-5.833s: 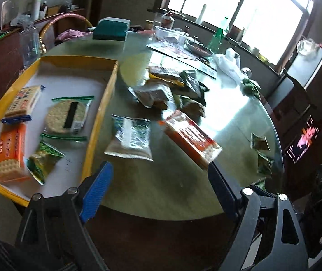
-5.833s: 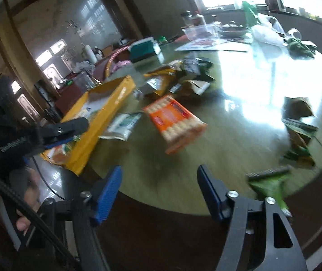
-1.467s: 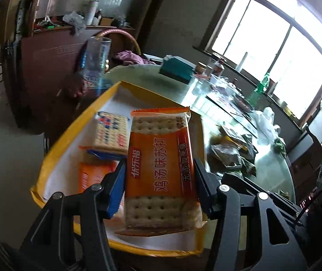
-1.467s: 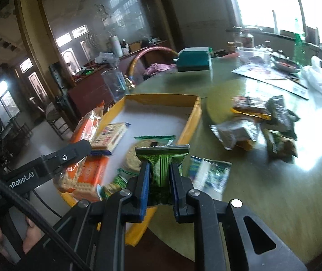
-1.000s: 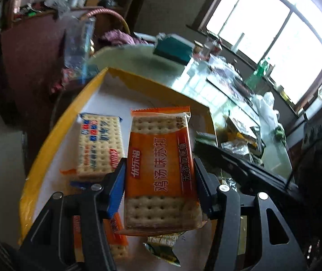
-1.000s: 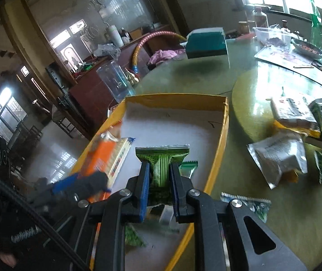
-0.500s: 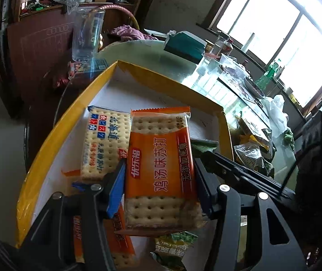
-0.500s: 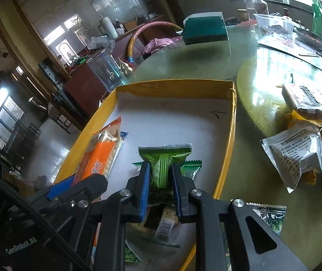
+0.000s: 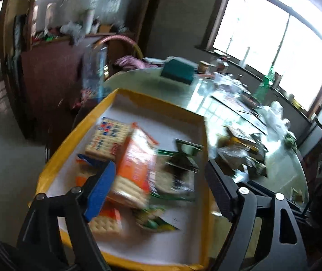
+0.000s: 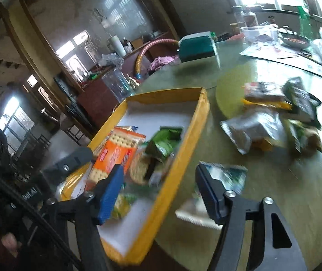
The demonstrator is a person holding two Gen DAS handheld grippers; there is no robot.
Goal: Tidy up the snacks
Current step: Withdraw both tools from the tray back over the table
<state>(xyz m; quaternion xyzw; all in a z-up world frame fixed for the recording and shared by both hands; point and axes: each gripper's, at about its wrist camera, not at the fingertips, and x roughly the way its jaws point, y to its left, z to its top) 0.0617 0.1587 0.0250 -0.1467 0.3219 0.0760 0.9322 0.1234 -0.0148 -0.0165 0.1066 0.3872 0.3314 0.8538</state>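
Released since 0.5 s ago: orange cracker pack (image 9: 136, 164) and green snack packet (image 10: 165, 143), now lying in yellow tray (image 10: 197, 117). Left tool (image 9: 158, 192) and right tool (image 10: 161, 194) both spread, empty. Loose snack pile (image 10: 274, 117) on worktop (image 10: 296, 180) beside tray.

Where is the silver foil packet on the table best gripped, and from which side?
Grip the silver foil packet by its flat sealed edge nearest the yellow tray, coming from the tray side: its middle looks puffed, other packets crowd its far side, and that edge seems free.
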